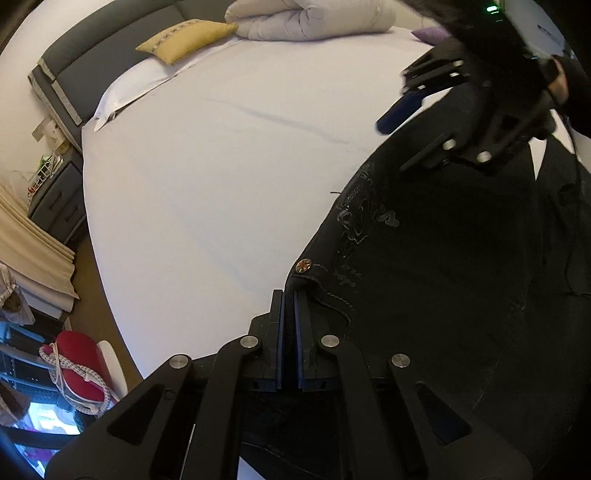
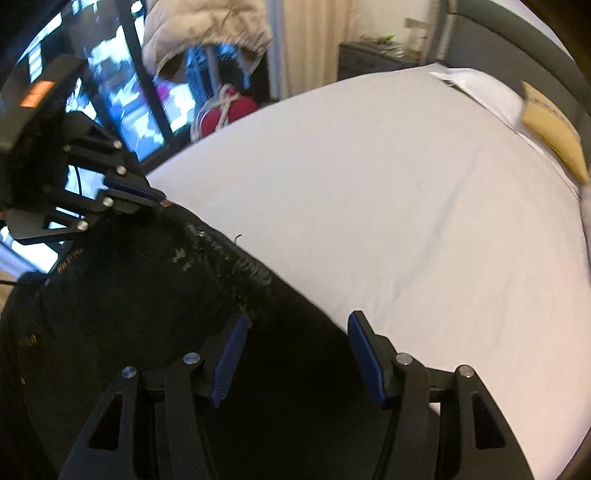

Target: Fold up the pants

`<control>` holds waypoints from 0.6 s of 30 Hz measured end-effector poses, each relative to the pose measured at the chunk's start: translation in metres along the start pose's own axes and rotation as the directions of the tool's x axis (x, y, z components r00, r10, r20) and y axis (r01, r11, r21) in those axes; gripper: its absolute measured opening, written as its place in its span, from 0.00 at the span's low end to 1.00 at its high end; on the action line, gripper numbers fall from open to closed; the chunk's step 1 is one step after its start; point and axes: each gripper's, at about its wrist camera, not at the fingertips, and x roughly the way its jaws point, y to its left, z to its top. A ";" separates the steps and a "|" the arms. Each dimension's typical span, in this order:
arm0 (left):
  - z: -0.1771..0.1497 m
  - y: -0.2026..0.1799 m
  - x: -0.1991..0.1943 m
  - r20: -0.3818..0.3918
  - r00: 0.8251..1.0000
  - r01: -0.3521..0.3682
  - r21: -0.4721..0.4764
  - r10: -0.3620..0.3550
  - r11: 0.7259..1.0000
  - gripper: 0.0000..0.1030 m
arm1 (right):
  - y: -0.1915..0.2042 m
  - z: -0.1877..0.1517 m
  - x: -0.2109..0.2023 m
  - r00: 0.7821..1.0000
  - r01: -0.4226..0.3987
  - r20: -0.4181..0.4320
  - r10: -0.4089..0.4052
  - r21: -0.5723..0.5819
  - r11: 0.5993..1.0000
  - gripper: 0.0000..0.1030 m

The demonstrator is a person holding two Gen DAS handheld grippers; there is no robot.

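Observation:
Black pants with a metal button and pale print lie on the white bed sheet, at the right of the left wrist view. My left gripper is shut on the waistband corner beside the button. My right gripper is open, its blue pads apart just above the pants' edge, holding nothing. The right gripper also shows in the left wrist view, and the left gripper in the right wrist view, pinching the waistband.
A yellow cushion, white pillow and rolled duvet lie at the grey headboard. A nightstand and a red bag stand off the bed's side. A window is beyond.

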 end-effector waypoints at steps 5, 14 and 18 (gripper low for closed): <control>-0.013 -0.008 -0.005 0.016 1.000 0.005 -0.008 -0.005 1.000 0.03 | 0.000 0.012 0.017 0.996 0.008 -0.091 -0.016 -0.090 0.996 0.39; -0.014 -0.017 0.001 0.028 1.000 0.013 -0.021 -0.012 1.000 0.03 | -0.008 0.003 0.015 0.994 -0.027 -0.106 0.031 0.034 0.999 0.08; -0.015 -0.014 0.001 0.034 0.999 0.016 -0.033 -0.015 0.999 0.03 | -0.012 -0.003 0.011 0.995 -0.062 -0.060 0.075 0.197 0.978 0.07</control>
